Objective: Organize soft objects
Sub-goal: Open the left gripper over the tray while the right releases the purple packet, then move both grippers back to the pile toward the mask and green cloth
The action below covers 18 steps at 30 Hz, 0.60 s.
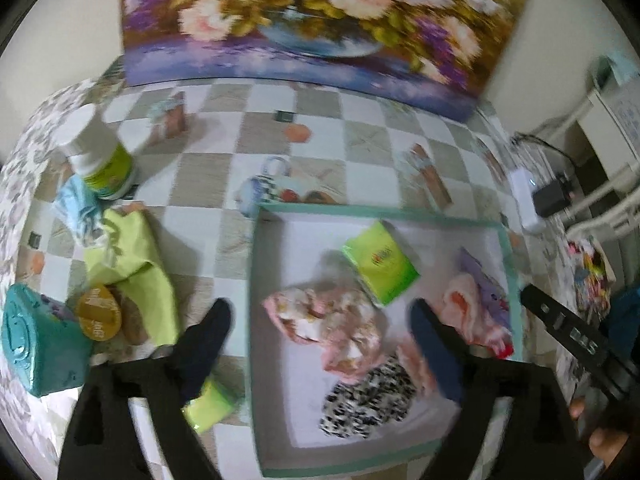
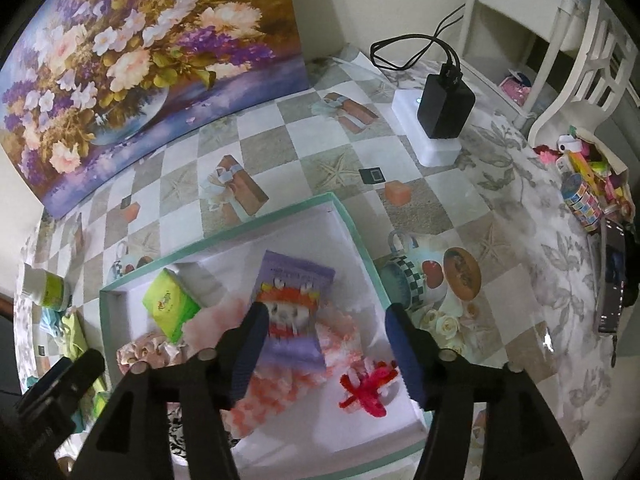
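Note:
A shallow white box with a teal rim point(image 1: 256, 264) point(image 2: 352, 224) holds soft things: a green tissue pack point(image 1: 380, 266) point(image 2: 170, 304), a pink floral scrunchie point(image 1: 320, 320) point(image 2: 140, 350), a black-and-white cloth point(image 1: 368, 404), a fluffy pink cloth point(image 1: 476, 316) point(image 2: 272, 396), a purple packet point(image 2: 294, 308) and a red pipe-cleaner tangle point(image 2: 368, 388). My left gripper point(image 1: 320, 320) is open and empty above the box's left side. My right gripper point(image 2: 324, 332) is open and empty above the purple packet. A green cloth point(image 1: 132, 268), a light blue cloth point(image 1: 76, 208) and a second green pack point(image 1: 208, 404) lie left of the box.
A white-and-green jar point(image 1: 102, 164) point(image 2: 46, 286), a teal container point(image 1: 36, 344) and a yellow disc point(image 1: 98, 316) stand at the left. A flower painting point(image 1: 312, 20) leans at the back. A white hub with a black charger point(image 2: 440, 116), toys point(image 2: 588, 184) and a white chair point(image 2: 592, 60) are at the right.

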Available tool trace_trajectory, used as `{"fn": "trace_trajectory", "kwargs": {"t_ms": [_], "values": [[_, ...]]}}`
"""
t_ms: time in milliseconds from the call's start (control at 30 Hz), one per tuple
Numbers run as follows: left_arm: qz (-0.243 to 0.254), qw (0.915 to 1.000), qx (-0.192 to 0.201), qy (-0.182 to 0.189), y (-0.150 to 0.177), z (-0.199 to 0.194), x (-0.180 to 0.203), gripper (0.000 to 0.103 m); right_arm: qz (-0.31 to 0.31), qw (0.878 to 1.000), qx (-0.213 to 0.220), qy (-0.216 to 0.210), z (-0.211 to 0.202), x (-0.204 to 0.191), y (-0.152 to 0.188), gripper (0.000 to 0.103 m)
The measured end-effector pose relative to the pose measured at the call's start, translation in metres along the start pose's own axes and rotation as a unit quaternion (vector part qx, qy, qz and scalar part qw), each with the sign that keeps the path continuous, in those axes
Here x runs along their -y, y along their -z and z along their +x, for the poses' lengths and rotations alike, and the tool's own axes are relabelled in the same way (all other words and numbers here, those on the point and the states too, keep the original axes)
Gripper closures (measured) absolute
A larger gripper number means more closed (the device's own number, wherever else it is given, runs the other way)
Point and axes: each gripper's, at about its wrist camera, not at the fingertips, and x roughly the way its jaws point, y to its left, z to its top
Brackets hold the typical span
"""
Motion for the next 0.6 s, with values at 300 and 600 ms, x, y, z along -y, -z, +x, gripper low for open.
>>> {"fn": "trace_trajectory", "kwargs": {"t_ms": [300,600], "values": [[-0.063,0.9974,0.011,-0.034,-0.01,-0.005,-0.05,0.001,-0.029,0.999,0.021,0.012,-0.016,-0.017,0.0,0.005],[-0.092,0.9943,0.044,-0.029,-0.018,-0.038,-0.088,0.001,-0.045,0.997,0.06,-0.015,-0.051,-0.037,-0.001,0.005]]}}
